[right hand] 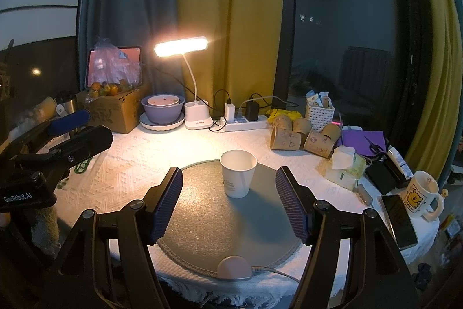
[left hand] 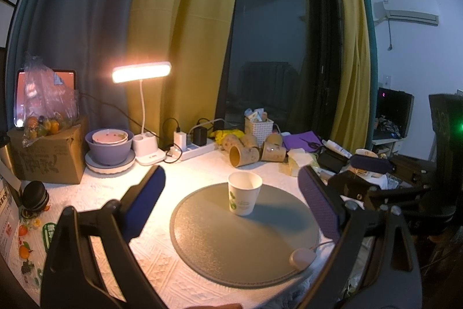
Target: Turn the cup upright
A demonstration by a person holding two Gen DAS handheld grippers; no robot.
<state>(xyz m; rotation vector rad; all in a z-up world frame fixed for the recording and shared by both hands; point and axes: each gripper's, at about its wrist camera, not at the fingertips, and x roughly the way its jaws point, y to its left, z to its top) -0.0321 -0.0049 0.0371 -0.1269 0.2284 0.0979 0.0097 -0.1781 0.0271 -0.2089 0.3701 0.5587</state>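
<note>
While the cup (right hand: 238, 177) stands upright, mouth up, on the mat (right hand: 202, 230), both grippers are held wide open and empty: right gripper (right hand: 233, 206) flanks it with clear gaps, left gripper (left hand: 231, 204) likewise. "GenRobot.AI" is read on the left gripper's body. Green print on the cup is illegible.

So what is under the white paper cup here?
The white paper cup stands upright, mouth up, on the round grey mat, which lies on the white tablecloth. The mat patch beneath its base is hidden. Inside, only bare wall shows.
</note>
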